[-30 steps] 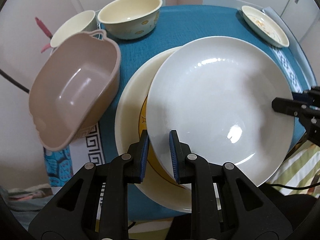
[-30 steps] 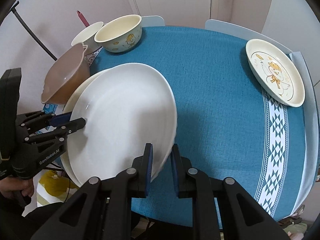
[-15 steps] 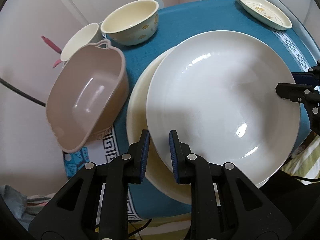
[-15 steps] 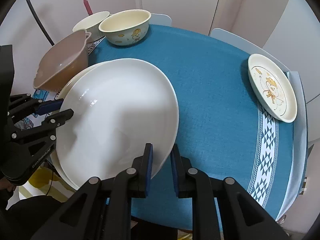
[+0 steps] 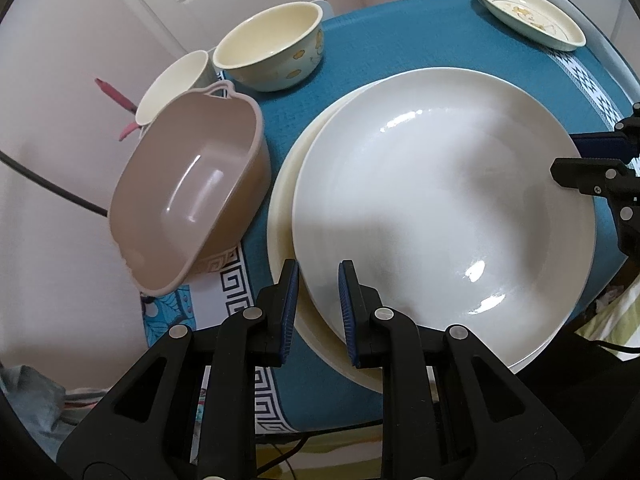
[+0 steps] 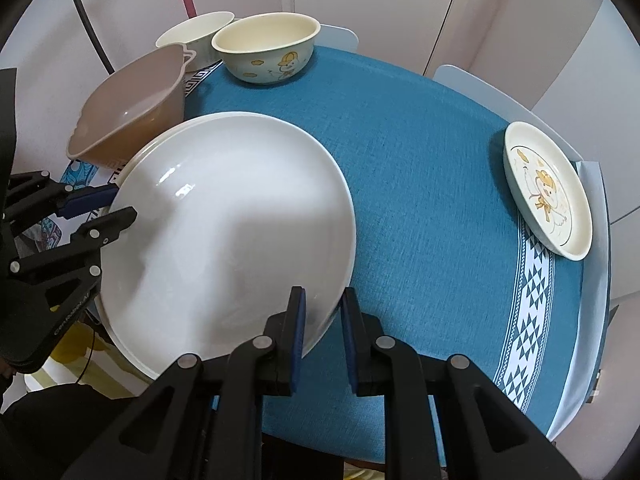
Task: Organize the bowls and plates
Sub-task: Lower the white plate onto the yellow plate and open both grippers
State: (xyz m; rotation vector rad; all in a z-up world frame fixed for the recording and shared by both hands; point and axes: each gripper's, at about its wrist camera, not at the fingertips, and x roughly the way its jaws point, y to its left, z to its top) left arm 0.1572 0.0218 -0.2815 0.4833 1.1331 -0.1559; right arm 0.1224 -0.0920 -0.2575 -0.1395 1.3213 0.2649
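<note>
Beneath the white plate (image 5: 432, 208), only the left view shows a cream plate (image 5: 282, 208).

I hold the big white plate (image 5: 440, 208) over a cream plate (image 5: 282, 200); beside it sit the tan bowl (image 5: 188, 196), cream bowl (image 5: 268, 44), white bowl (image 5: 176, 80); the cartoon dish (image 6: 548, 188) lies well apart.

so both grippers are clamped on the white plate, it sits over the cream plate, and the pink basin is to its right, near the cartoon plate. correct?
One thing is wrong: the pink basin is on the left of the white plate, beside the two bowls, as the right wrist view shows. The cartoon plate lies alone on the far right. The rest holds: left gripper and right gripper both clamp the white plate's rim, over the cream plate.
</note>
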